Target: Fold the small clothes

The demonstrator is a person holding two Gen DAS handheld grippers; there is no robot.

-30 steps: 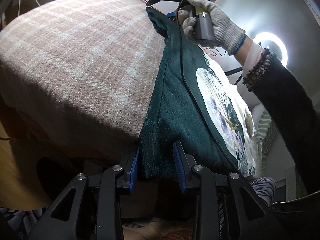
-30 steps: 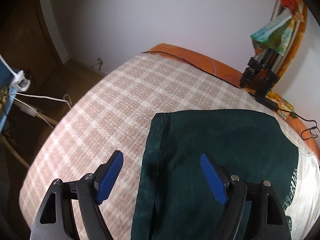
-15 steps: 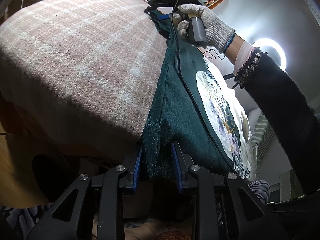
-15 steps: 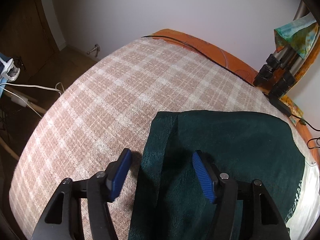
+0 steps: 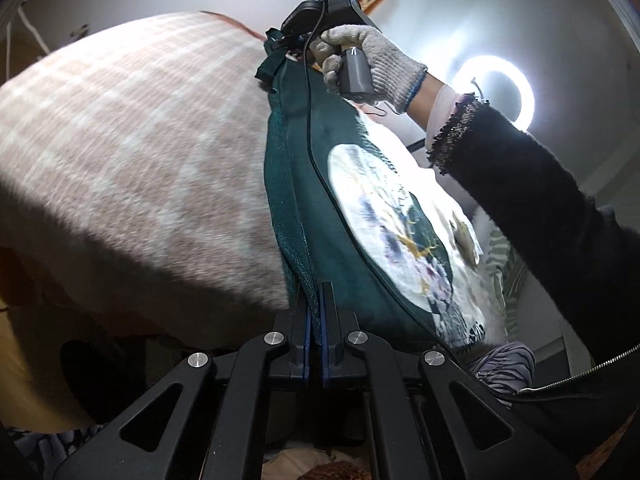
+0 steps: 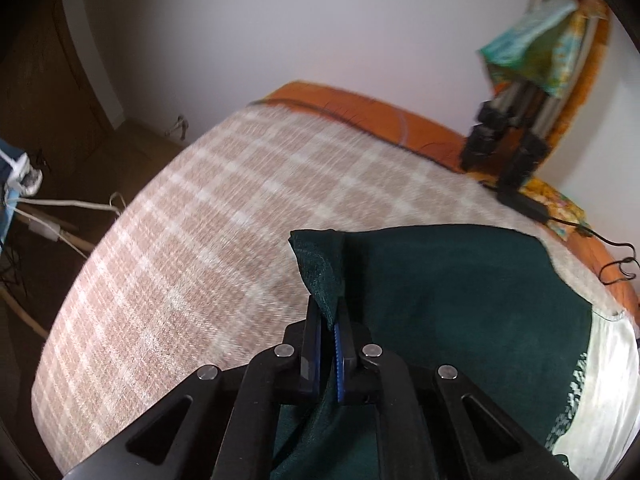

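Observation:
A dark green garment (image 5: 340, 216) with a white round print lies on a pink-and-white checked blanket (image 5: 140, 152). My left gripper (image 5: 315, 312) is shut on the near left edge of the garment, whose fabric is pinched between the blue pads. At the far end a gloved hand (image 5: 368, 60) holds the right gripper (image 5: 288, 42) over the garment's far corner. In the right wrist view the right gripper (image 6: 328, 320) is shut on a raised corner fold of the green garment (image 6: 460, 300), with the checked blanket (image 6: 200, 248) to its left.
A lit ring lamp (image 5: 494, 92) stands behind the person's dark sleeve (image 5: 552, 232). A tripod (image 6: 504, 152) and a black cable (image 6: 592, 236) sit at the bed's far right, on an orange sheet (image 6: 360, 104). White cables (image 6: 60, 208) lie on the floor to the left.
Both grippers closed from open onto the garment's left edge. The left one has lifted its edge slightly, and the right one has bunched the far corner upward.

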